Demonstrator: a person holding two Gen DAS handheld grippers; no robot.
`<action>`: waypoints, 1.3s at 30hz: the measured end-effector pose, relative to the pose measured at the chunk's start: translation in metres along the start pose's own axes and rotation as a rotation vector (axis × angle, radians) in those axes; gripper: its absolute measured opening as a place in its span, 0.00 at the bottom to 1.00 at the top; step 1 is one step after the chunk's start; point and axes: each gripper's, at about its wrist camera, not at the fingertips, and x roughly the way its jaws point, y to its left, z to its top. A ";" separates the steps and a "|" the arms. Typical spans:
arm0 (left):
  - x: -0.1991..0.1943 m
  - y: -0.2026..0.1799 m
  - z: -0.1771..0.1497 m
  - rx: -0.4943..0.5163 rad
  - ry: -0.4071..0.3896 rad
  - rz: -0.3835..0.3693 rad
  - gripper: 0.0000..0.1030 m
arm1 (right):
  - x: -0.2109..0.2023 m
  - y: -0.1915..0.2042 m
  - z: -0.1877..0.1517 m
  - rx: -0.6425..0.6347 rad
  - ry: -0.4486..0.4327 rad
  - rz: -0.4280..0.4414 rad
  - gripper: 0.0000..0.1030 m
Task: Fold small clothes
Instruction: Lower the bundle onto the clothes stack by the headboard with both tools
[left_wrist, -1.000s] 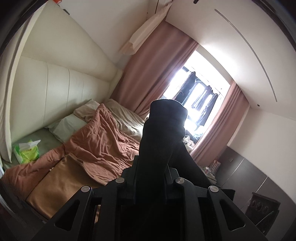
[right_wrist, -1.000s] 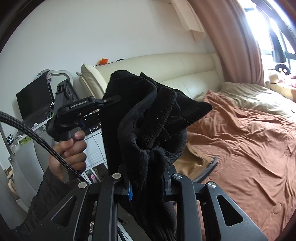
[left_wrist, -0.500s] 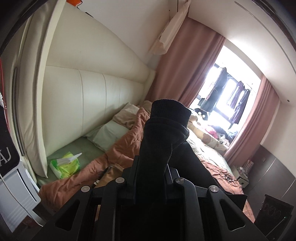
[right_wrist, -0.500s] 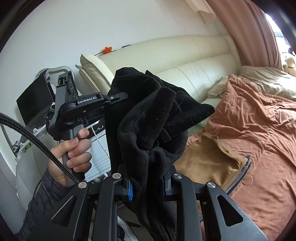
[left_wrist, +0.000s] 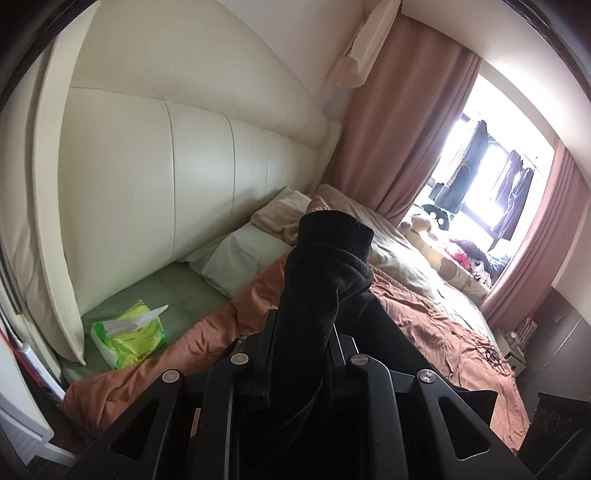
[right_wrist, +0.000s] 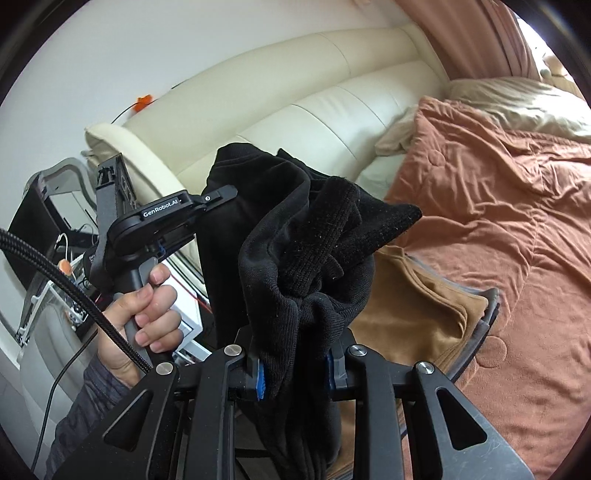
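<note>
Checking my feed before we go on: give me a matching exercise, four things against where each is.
Things:
1. black sock
2. tissue pack
3. brown cloth
4. pillow

Places:
A. on the green sheet, beside the headboard's side wing
B. folded on the bed's near edge
C. clamped in the left gripper
D. against the headboard

Pairs: 1-C, 2-A, 3-B, 4-D

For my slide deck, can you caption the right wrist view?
Right gripper clamps bunched black socks above the bed; left gripper grips the same bundle.
</note>
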 end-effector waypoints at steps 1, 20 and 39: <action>0.009 0.000 0.001 0.000 0.006 -0.002 0.20 | 0.002 -0.006 0.001 0.012 0.002 0.002 0.20; 0.142 0.008 -0.029 0.138 0.252 0.316 0.61 | 0.055 -0.137 -0.012 0.247 0.141 -0.234 0.80; 0.036 0.026 -0.120 0.078 0.314 0.283 0.69 | 0.049 -0.055 -0.038 -0.022 0.150 -0.067 0.79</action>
